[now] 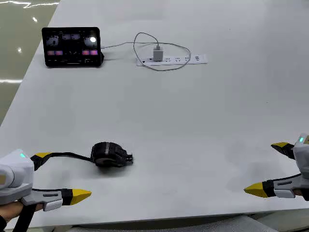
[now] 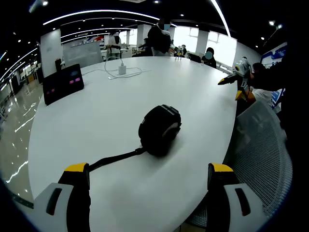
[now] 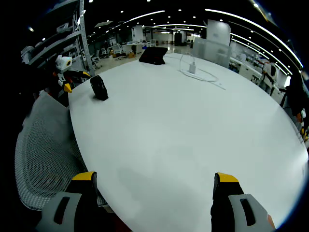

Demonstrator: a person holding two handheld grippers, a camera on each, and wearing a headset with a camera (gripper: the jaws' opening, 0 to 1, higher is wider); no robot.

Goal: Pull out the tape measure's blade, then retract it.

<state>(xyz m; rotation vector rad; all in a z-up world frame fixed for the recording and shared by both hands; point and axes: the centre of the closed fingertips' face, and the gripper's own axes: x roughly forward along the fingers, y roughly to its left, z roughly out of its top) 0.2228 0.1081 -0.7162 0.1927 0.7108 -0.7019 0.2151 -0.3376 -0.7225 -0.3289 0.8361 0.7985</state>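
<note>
The task is judged to be at its very start: no blade is seen drawn from the tape measure (image 1: 110, 154), and the case is touched by neither gripper. The left gripper (image 1: 63, 175) is held with its jaws spread wide and nothing between them, near the case at about eight o'clock of it. The right gripper (image 1: 266, 167) is likewise held spread and empty, well apart at three o'clock, by the near edge of the table (image 1: 193, 111).

For the next move, the case would need to be steadied by one gripper, most likely the left, since it is the nearer. The blade's end would need to be pinched by the other, which must first be carried across the table. A small tab at the three o'clock side of the case is taken to be the blade's hook, though it is too small for this to be certain.

The tape measure is seen as a compact, rounded black case with a greyish patch on one face. A thin black strap (image 1: 67, 155) is trailed from it toward nine o'clock, ending just beside one left jaw; whether they touch cannot be told.
</note>
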